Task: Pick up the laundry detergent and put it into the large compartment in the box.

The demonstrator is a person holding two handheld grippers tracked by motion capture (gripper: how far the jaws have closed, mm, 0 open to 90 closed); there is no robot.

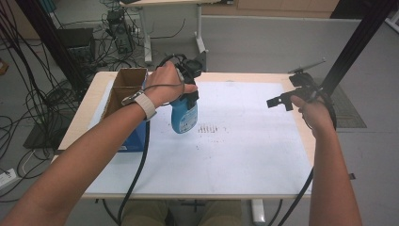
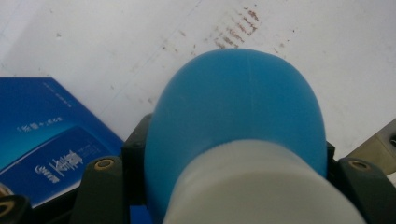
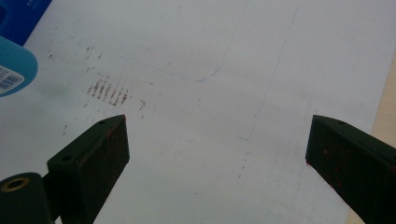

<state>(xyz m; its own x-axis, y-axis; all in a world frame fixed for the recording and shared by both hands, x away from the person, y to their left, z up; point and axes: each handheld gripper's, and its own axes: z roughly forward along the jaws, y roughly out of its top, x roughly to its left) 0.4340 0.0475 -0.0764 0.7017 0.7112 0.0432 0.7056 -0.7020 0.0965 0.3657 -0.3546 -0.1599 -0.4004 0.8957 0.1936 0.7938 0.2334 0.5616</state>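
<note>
A: How much room is around the bottle?

B: Plenty. The left gripper [image 1: 188,89] clamps the blue bottle [image 1: 184,115] above the white sheet [image 1: 244,155], beside the blue box [image 1: 134,139]. To its right the sheet lies bare up to the right gripper [image 1: 284,101], which hangs with jaws wide apart, holding nothing.

A: And the surface?

B: A wooden table [image 1: 84,113] with faint brown marks [image 1: 207,128] mid-sheet; grey floor and cables [image 1: 33,99] around.

A: Containers?

B: A cardboard box [image 1: 123,87] stands open by the left edge; its inside is hidden.
</note>
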